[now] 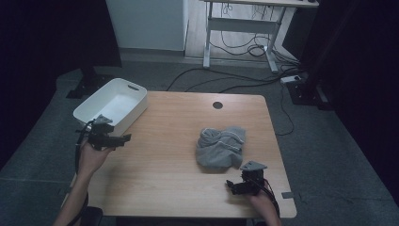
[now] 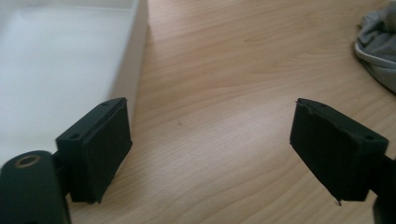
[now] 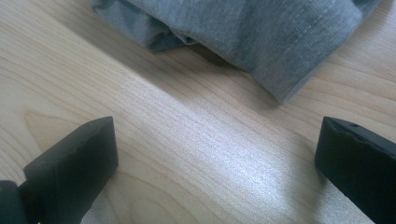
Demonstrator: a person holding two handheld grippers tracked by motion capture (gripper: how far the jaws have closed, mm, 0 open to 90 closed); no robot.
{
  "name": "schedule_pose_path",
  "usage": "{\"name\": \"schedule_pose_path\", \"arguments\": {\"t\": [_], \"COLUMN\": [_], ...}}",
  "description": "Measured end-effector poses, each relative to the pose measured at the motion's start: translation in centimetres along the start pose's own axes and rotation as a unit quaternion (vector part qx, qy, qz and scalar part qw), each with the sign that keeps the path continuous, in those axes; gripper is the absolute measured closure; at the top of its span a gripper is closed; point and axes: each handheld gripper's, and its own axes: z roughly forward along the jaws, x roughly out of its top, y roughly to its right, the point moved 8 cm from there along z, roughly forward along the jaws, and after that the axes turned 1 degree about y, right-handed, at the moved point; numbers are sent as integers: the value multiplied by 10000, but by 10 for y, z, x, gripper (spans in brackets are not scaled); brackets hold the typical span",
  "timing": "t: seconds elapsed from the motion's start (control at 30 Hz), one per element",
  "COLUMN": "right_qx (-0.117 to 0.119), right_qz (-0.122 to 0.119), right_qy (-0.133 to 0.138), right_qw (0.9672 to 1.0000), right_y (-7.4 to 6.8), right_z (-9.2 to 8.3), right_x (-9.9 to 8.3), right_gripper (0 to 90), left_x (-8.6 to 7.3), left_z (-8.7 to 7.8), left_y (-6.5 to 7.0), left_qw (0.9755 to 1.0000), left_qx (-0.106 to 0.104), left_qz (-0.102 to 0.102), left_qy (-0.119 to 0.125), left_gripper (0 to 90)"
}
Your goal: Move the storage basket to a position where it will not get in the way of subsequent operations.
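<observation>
Item: right gripper point(image 3: 217, 154), jaws spread wide, nothing between them, low over the table point(image 1: 164, 160) just short of the grey garment point(image 3: 261, 37). Left gripper point(image 2: 210, 149) likewise agape beside the white bin point(image 1: 113, 101). We judge the garment bound for the bin; we would pinch a thick fold, not a loose hem.

Crumpled grey garment point(image 1: 220, 147) on table's right half
</observation>
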Motion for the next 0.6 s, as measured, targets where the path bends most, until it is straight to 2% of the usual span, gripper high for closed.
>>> {"name": "schedule_pose_path", "arguments": {"t": [0.1,0.33,0.53,0.6], "right_qx": [0,0,-1,-1], "right_qz": [1,0,0,-1], "right_qy": [0,-1,-2,-1], "right_qw": [10000,10000,10000,10000], "right_y": [0,0,0,0], "right_z": [0,0,0,0], "right_x": [0,0,0,0], "right_gripper": [0,0,0,0], "left_x": [-4,-18,-27,-32], "left_z": [4,15,20,24], "left_y": [13,41,59,65], "left_qw": [9999,9990,9979,9973], "left_qx": [-119,-323,-500,-505], "left_qz": [44,301,411,537], "left_qy": [28,-62,54,31], "left_gripper": [88,2,0,0]}}
